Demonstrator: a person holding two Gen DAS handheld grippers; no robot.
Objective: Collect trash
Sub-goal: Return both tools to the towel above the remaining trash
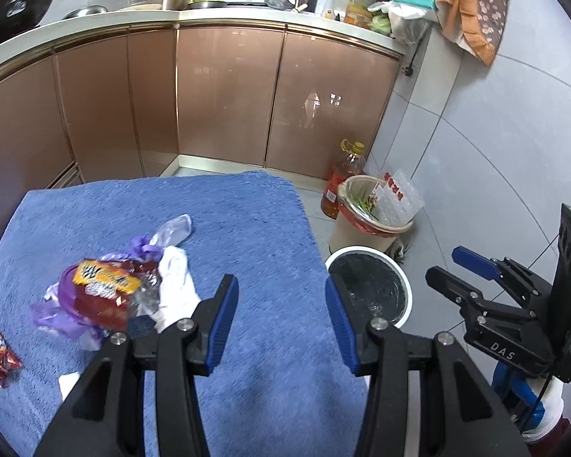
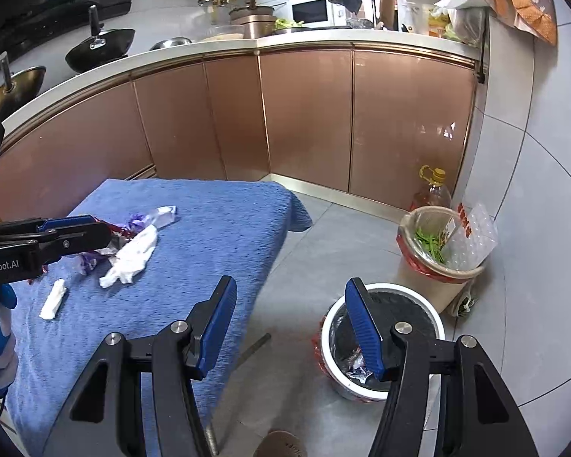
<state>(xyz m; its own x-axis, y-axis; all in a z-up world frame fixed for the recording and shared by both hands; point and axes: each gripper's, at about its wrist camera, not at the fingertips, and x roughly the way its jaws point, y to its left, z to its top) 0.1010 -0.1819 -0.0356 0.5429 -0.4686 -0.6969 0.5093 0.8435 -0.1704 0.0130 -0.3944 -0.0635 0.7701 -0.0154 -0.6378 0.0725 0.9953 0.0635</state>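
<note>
Both claws open, empty; white bin [image 2: 380,342] just off table edge [image 2: 281,228]

Bright even daylight, glare patches on the glossy cabinet doors [image 1: 224,95], strong fisheye bending with dark rounded corners, slight motion blur on the wrappers [image 1: 99,289], soft shadows beneath gripper fingers [image 1: 224,316].

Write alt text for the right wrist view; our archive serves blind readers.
The right gripper hangs open and empty between a blue-towelled table and a white bin on the kitchen floor. Crumpled tissue and wrappers lie on the towel, near the left gripper.
</note>
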